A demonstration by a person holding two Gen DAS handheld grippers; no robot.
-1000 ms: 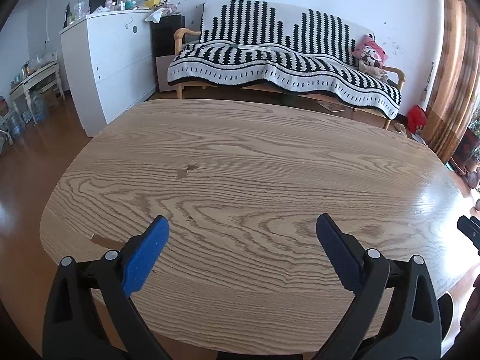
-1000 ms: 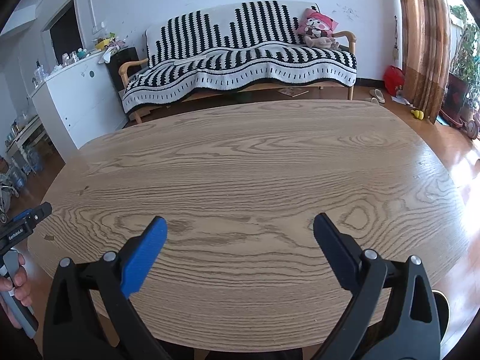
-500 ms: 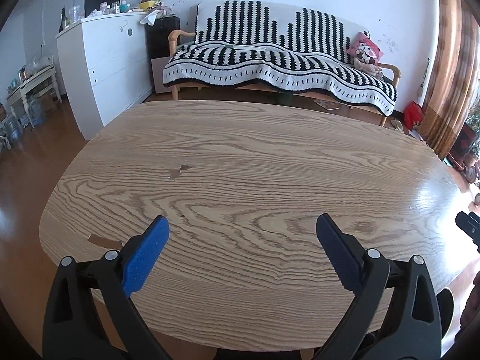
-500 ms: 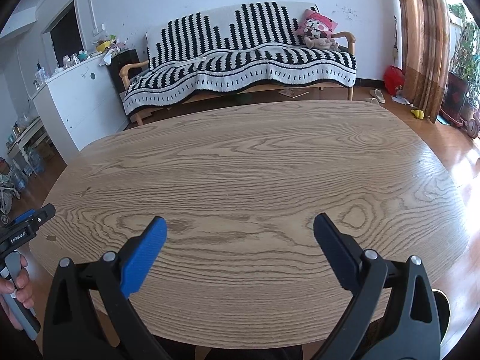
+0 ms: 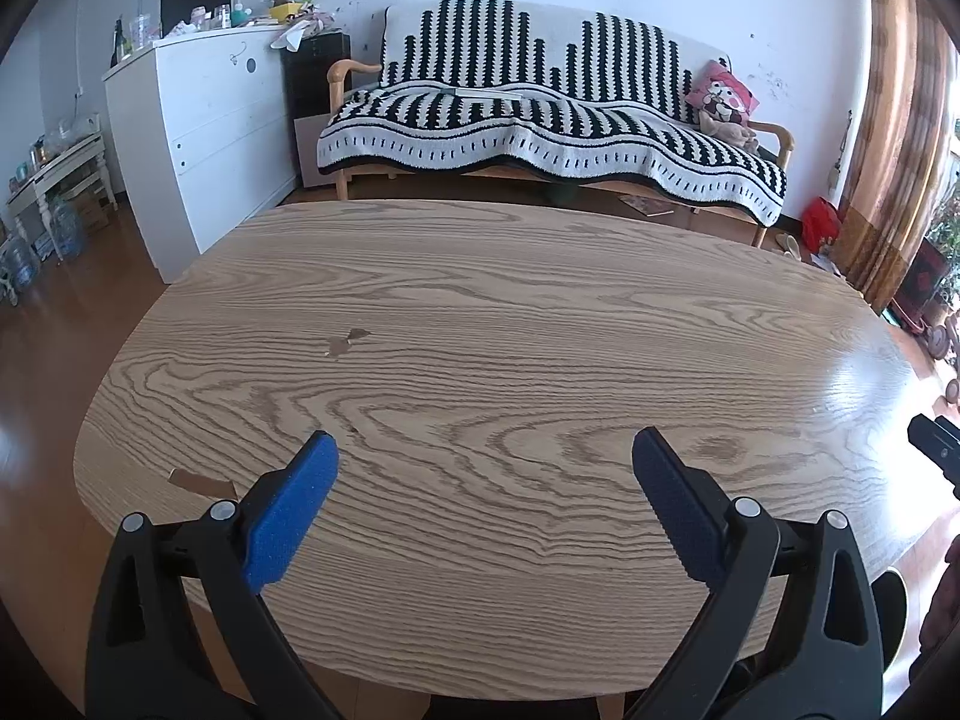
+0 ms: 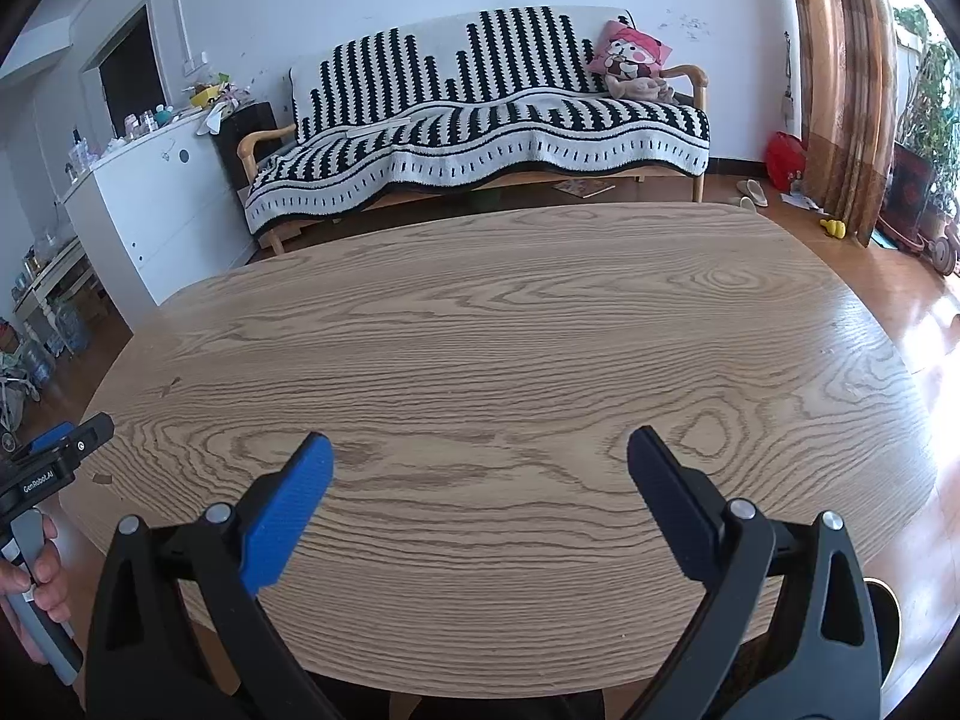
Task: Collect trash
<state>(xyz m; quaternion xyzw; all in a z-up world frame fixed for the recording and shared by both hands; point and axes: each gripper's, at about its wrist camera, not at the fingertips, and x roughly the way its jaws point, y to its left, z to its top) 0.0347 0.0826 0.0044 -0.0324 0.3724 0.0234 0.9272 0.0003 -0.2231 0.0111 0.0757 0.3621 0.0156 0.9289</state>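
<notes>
Since 1 s ago our left-wrist view has swung slightly: white dresser [image 5: 198,138] and striped sofa [image 5: 540,114] sit further right in frame; right-wrist view is almost unchanged. We hold the left gripper [image 5: 480,462] w/ blue-padded fingers [image 5: 288,516] spread wide, nothing between them, above the near edge of the oval oak-grain tabletop [image 5: 510,312]. Right gripper [image 6: 477,462] likewise released, empty, over the same edge. Trash: small brown paper scrap [image 5: 345,343] lies left of centre on the table; a flat tan strip [image 5: 198,483] lies near the left rim, just beside the left finger. A hand [image 6: 36,588] grips the left tool's handle at far left of the right-wrist view.
</notes>
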